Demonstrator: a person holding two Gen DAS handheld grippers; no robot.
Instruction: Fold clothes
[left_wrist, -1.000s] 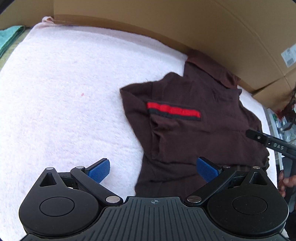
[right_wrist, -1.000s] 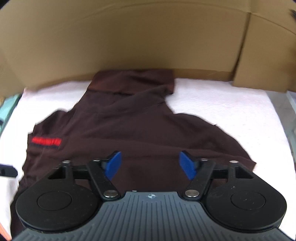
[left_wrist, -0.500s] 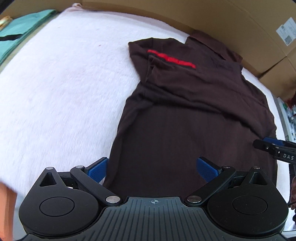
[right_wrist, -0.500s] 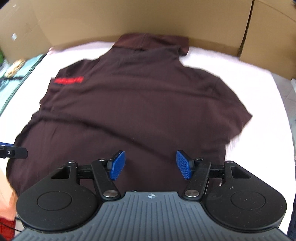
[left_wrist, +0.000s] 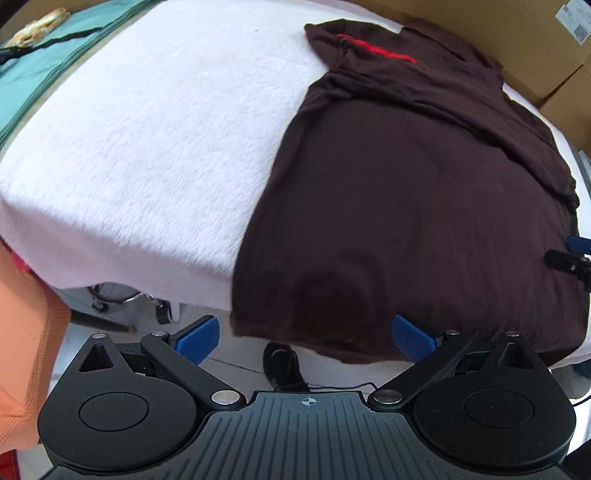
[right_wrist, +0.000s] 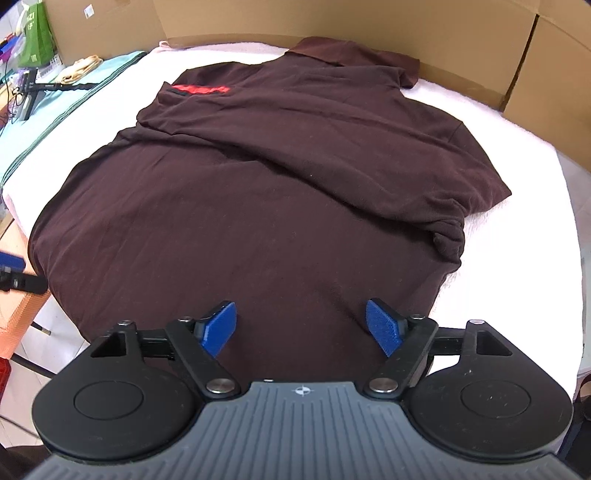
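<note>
Compared with the frames a second earlier, both grippers have drawn back from the collar end toward the hem of the brown polo shirt (right_wrist: 258, 206), so that far more of the garment now lies in view, and the jaws of the right gripper (right_wrist: 301, 326) have just been opening, with only the cloth below them and nothing pinched between the blue pads. The shirt lies spread on a white fleecy cover (left_wrist: 155, 122), collar at the far side against a cardboard wall (right_wrist: 332, 22), the red chest stripe (right_wrist: 201, 89) toward the far left in the right wrist view. A diagonal ridge of bunched fabric runs across the body from the stripe side to the right sleeve (right_wrist: 476, 177), which lies partly crumpled near the cover's right side. The hem hangs over the near edge of the surface, seen in the left wrist view above a dark shoe (left_wrist: 282, 365) on the floor. The left gripper (left_wrist: 304, 334) stands with its jaws wide apart just off the near edge, its right pad before the hanging hem, its left pad beyond the shirt's side; neither pad presses on cloth. The right gripper hangs over the lower body of the shirt, jaws likewise spread. An orange sleeve (left_wrist: 22, 332) shows at the left edge, and a teal cloth (right_wrist: 55, 107) lies beyond the cover's left side.
</note>
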